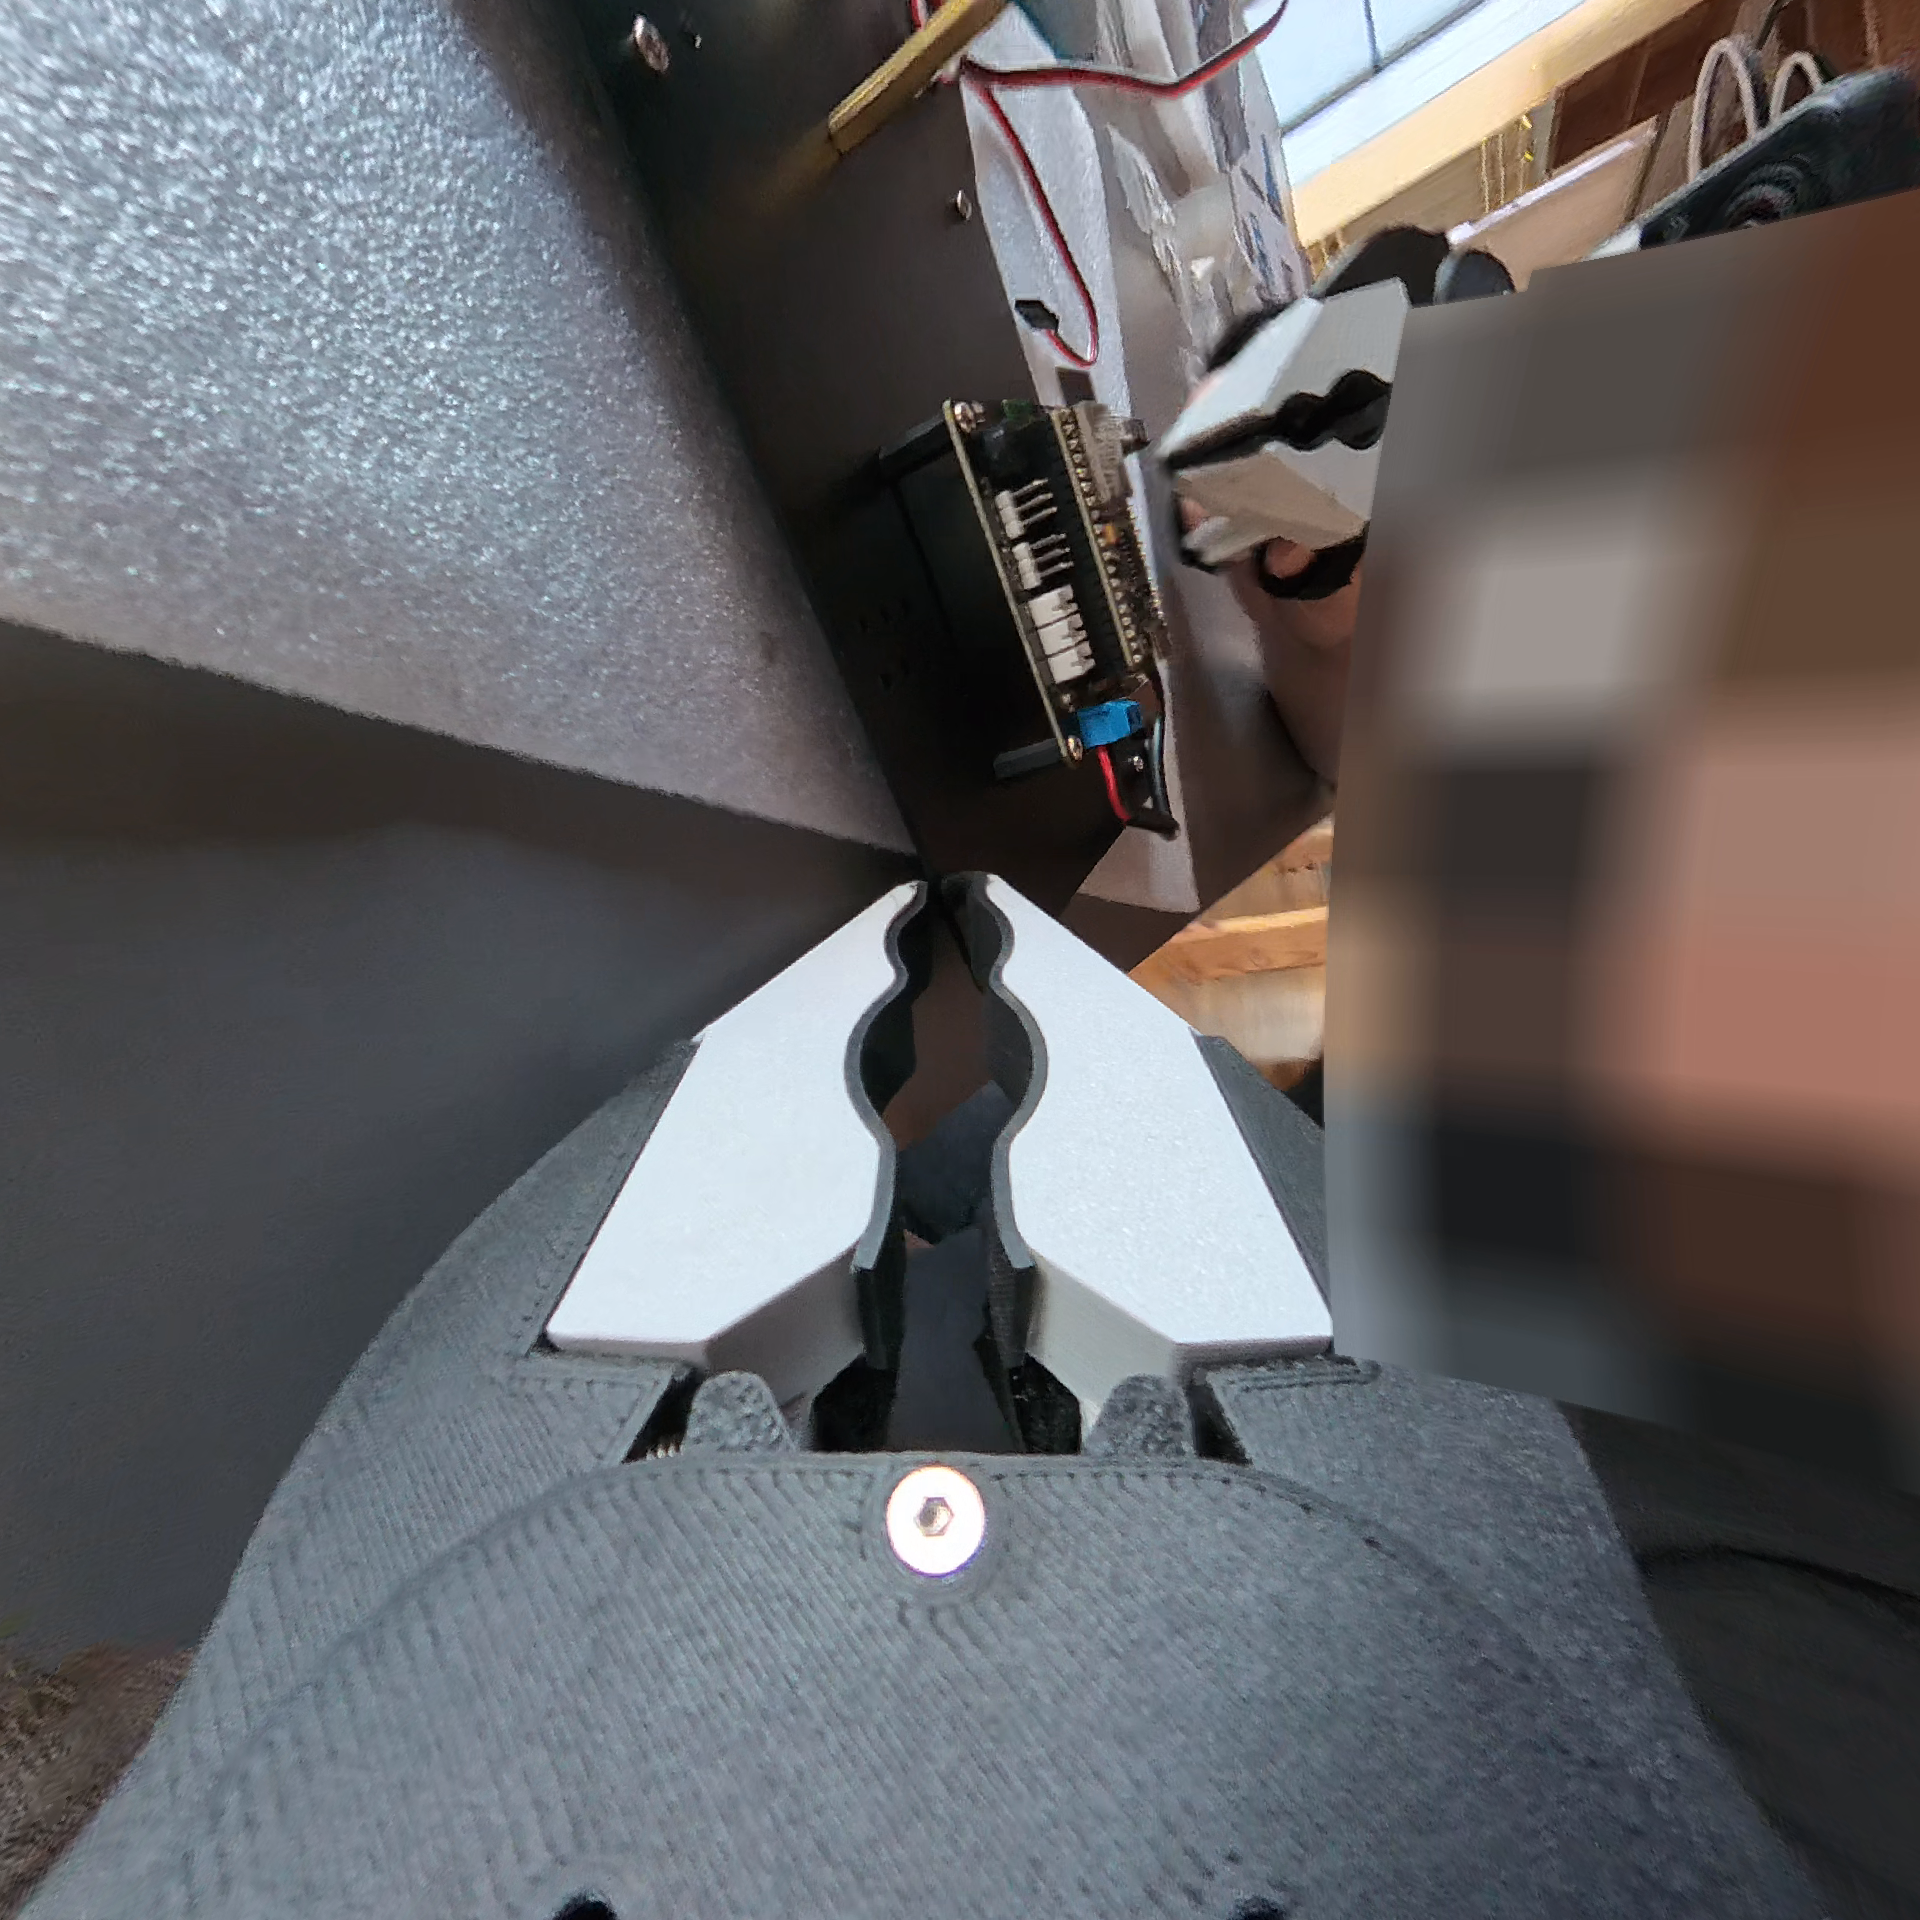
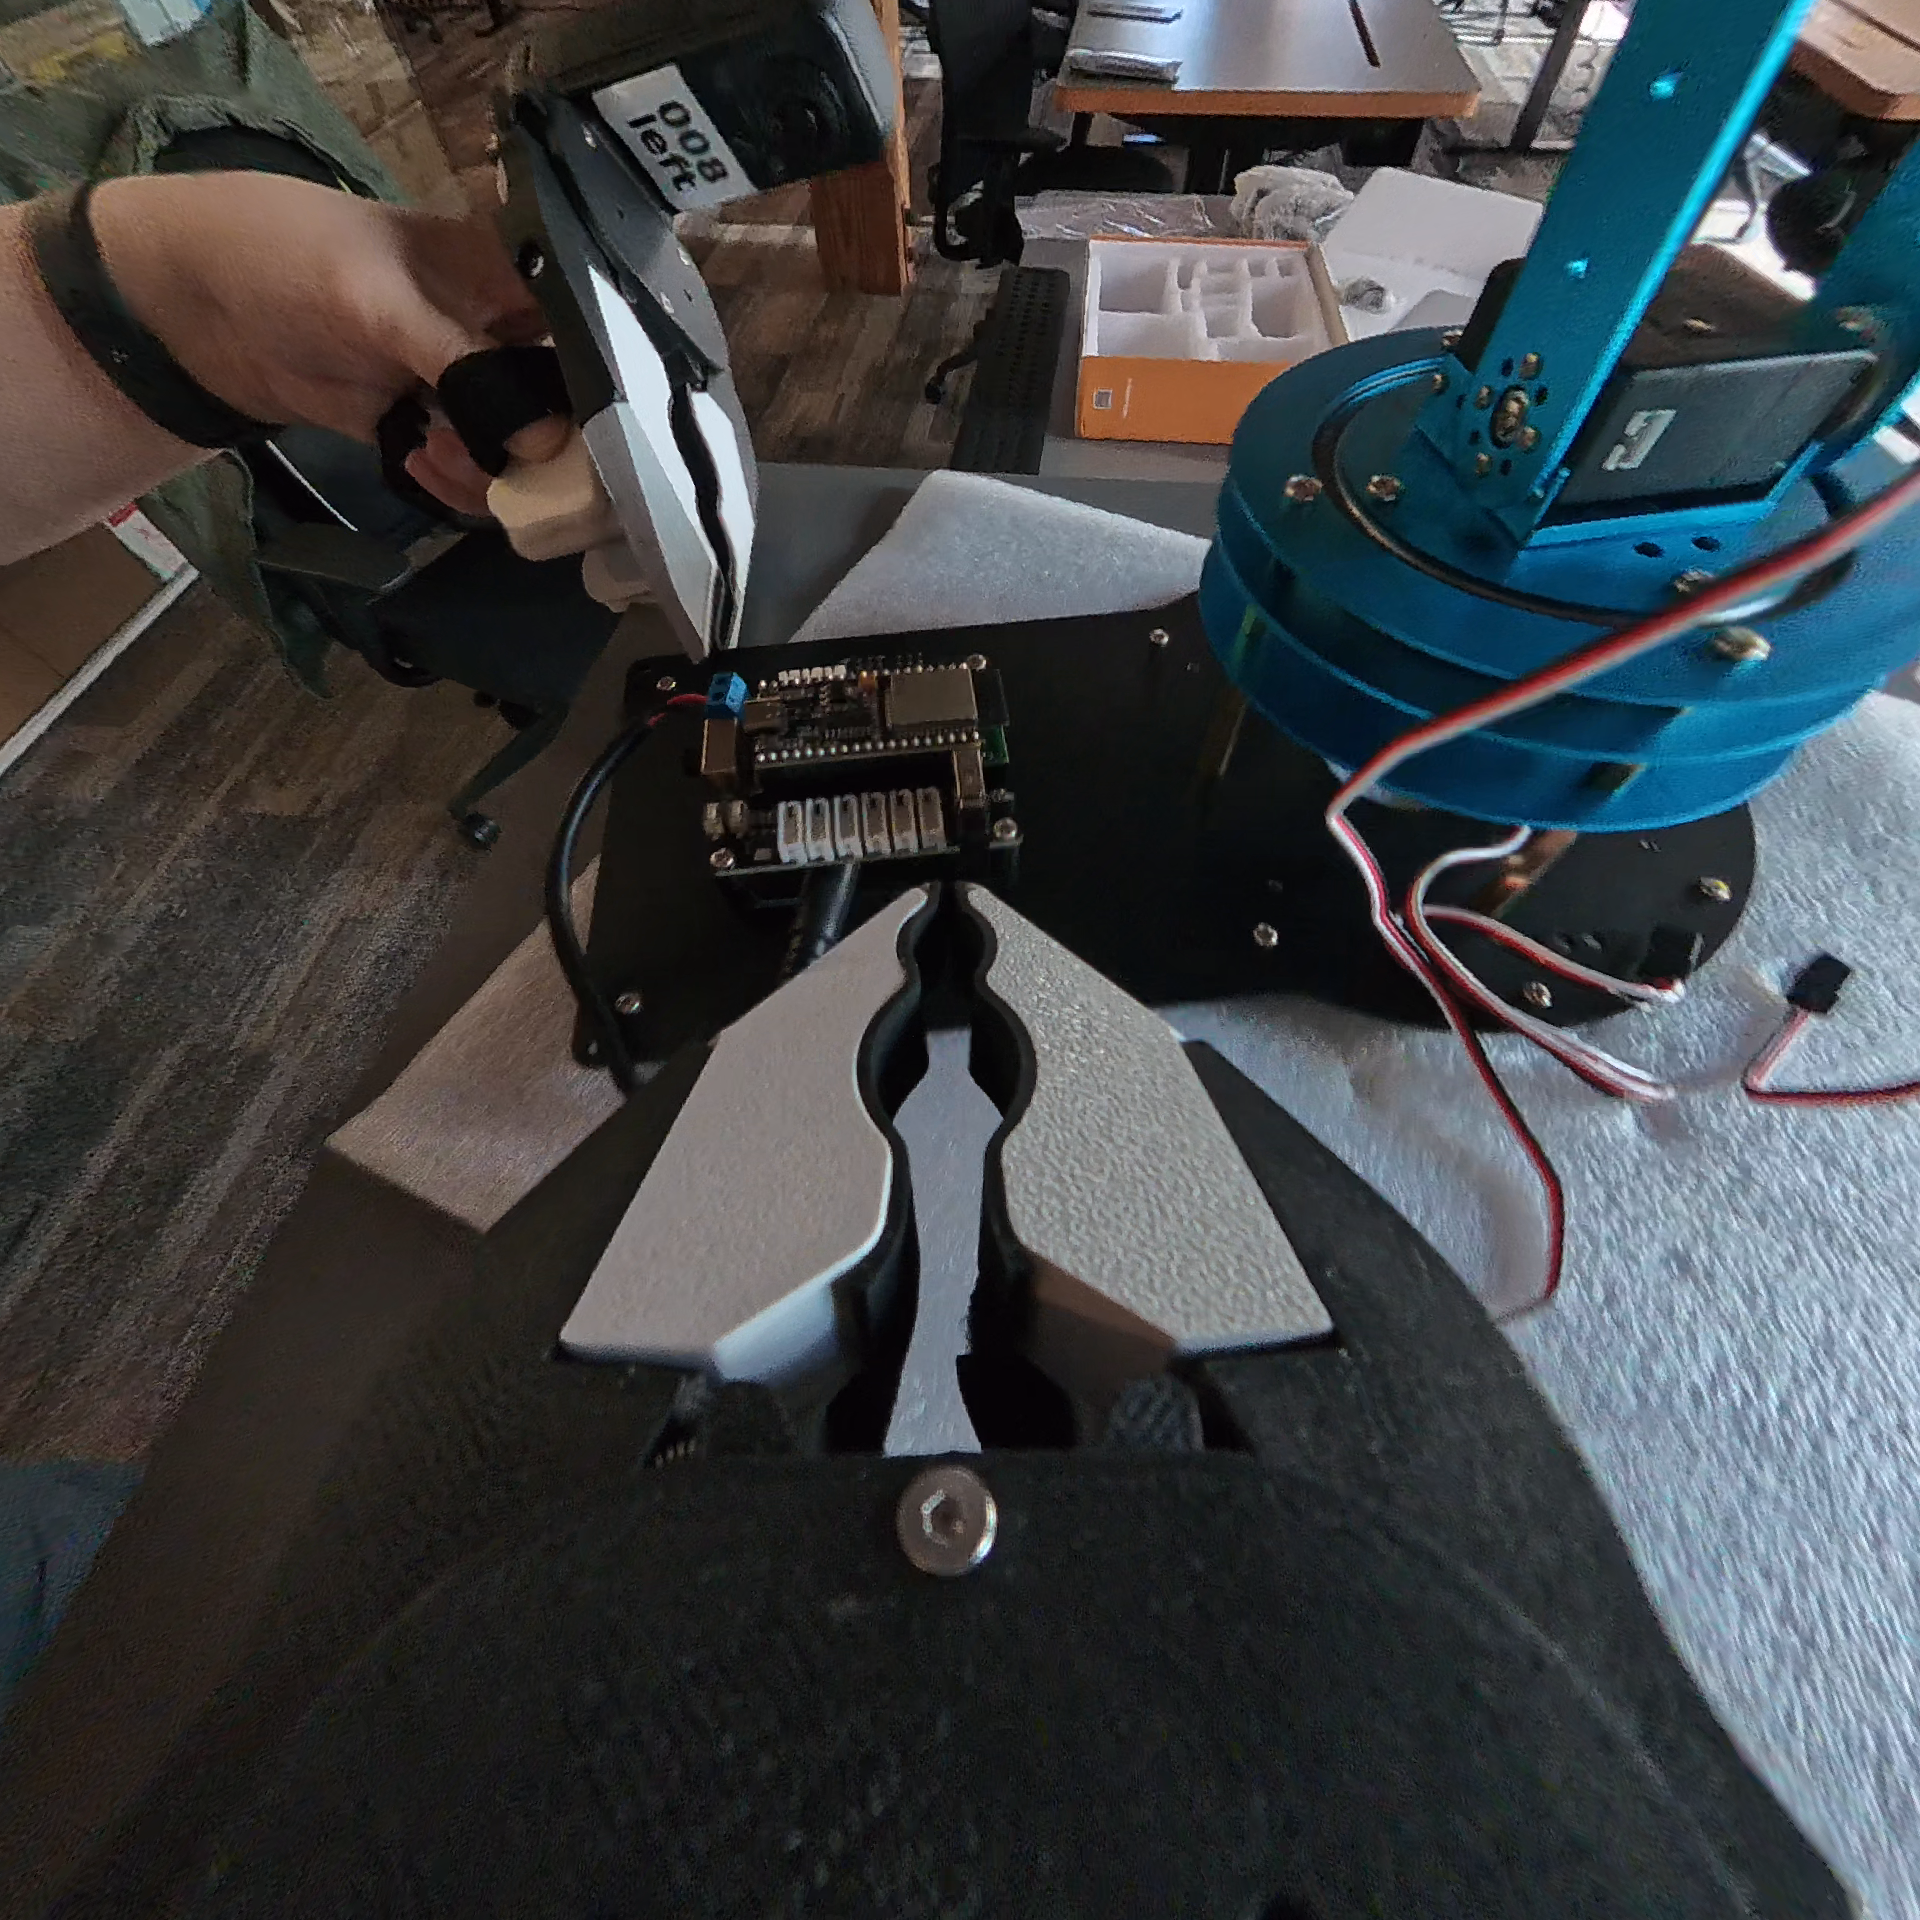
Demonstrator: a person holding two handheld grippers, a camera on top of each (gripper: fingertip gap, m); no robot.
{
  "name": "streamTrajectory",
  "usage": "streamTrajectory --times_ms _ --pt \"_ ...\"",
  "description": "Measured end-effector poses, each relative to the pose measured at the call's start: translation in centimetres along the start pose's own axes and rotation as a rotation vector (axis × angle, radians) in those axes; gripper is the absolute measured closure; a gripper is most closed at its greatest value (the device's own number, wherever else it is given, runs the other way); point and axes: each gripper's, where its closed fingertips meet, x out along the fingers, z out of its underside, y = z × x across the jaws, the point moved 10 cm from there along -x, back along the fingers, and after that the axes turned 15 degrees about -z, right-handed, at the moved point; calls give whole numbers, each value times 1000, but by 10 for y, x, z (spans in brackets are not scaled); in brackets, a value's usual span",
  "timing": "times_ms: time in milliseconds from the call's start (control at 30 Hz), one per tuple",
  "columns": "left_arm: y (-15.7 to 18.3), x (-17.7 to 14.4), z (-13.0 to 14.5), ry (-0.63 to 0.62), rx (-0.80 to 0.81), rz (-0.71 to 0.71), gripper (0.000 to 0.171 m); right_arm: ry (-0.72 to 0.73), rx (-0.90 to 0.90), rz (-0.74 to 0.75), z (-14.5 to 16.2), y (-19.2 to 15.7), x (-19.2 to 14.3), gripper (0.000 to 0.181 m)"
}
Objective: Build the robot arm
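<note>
Left wrist view: a mosaic patch covers the right side and hides the rear of the right gripper (image 1: pixel 1169 457); the black base plate (image 1: pixel 821 343) is cut off by the top edge, and what the left gripper (image 1: pixel 940 894) pinches at its tips is too dark to tell. Right wrist view: the blue robot arm (image 2: pixel 1621 239) runs off the top and right edges; a red wire (image 2: pixel 1829 1091) leaves the frame at right; the circuit board (image 2: pixel 862 758) bears parts too small to identify.
</note>
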Motion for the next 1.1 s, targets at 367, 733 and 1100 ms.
streamTrajectory --times_ms 367,733,1100 --pt "71 -115 119 498 249 -307 144 -51 130 641 49 -192 -221 181" --pt "223 -24 142 662 586 -410 128 140 257 1201 120 -352 -427 181" --pt "445 213 57 863 809 -271 129 50 295 1195 260 -415 -589 180"
